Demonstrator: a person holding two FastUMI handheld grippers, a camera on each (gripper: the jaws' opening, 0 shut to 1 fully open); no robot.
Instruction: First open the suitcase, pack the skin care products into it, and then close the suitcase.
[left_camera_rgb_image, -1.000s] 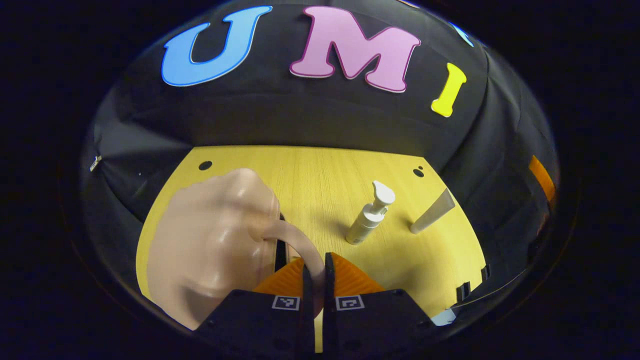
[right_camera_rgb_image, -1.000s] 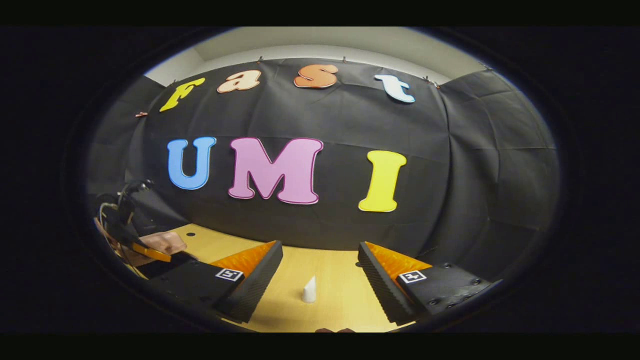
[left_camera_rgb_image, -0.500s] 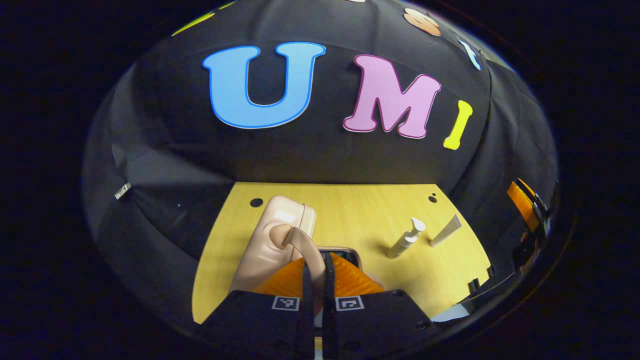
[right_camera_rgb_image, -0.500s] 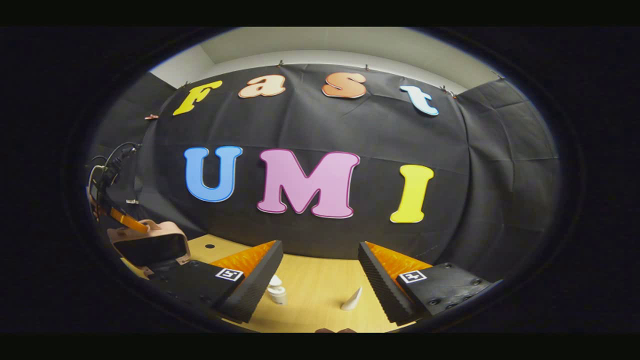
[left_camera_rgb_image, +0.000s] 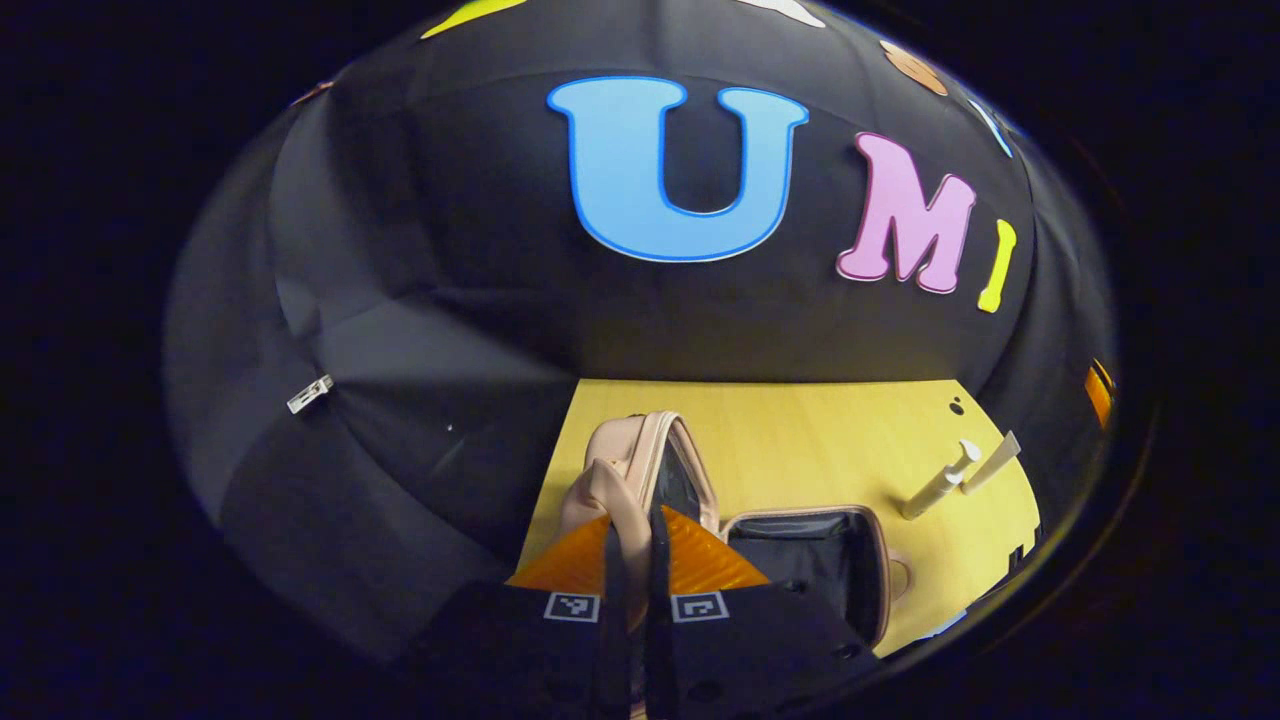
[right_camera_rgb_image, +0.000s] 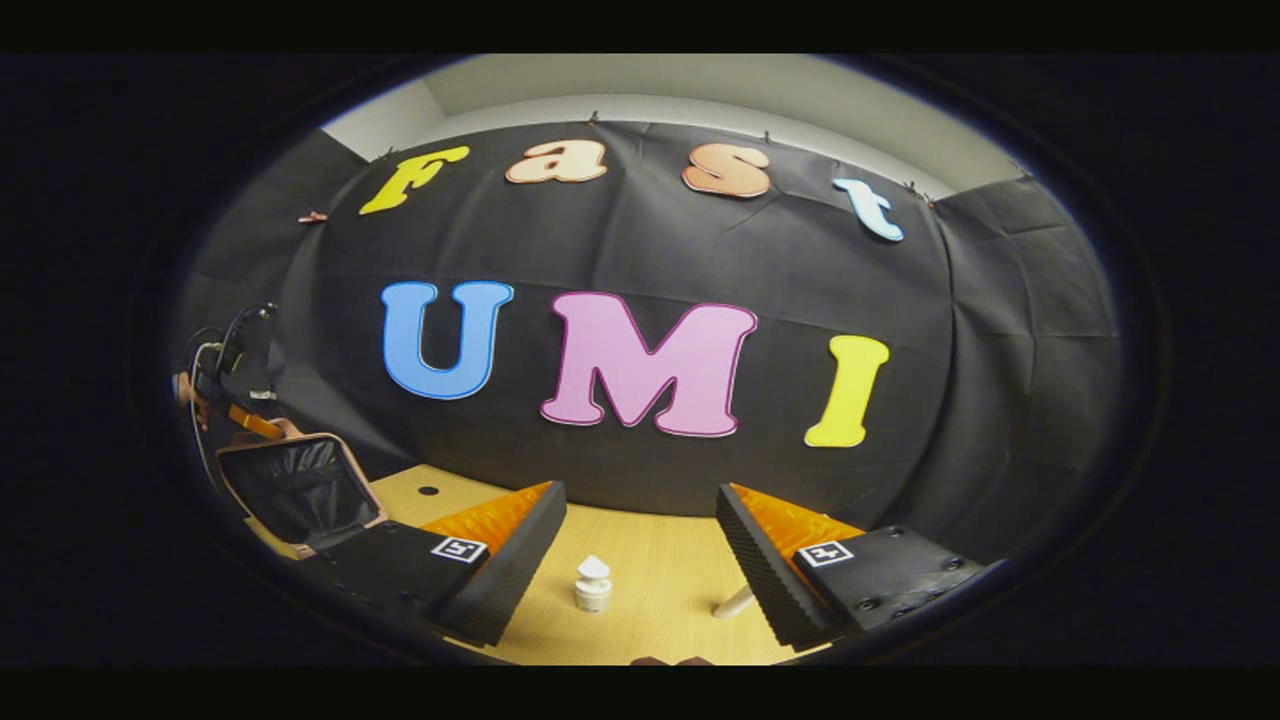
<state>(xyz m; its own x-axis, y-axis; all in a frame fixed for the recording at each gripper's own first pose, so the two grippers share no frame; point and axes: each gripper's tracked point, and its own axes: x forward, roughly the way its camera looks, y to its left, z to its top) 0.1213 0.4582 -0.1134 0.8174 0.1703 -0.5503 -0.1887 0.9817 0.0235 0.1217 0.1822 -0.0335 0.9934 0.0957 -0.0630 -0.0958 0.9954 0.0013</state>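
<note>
Holding the lid's handle (left_camera_rgb_image: 605, 490) pinched between the closed fingers of our left gripper (left_camera_rgb_image: 630, 560), we have the lid (left_camera_rgb_image: 640, 465) of the suitcase (left_camera_rgb_image: 810, 560) raised near upright, its dark lining facing the open base on the table (left_camera_rgb_image: 800, 440). Our right gripper (right_camera_rgb_image: 640, 560) hovers with fingers wide and empty above the pump bottle (right_camera_rgb_image: 593, 583), with the tube (right_camera_rgb_image: 733, 602) just beside its right finger. We judge opening nearly done. The risk lies in letting go: if we release the handle before the lid leans past its balance point, it could drop shut. Pulling too hard could drag the light case toward the table edge.
</note>
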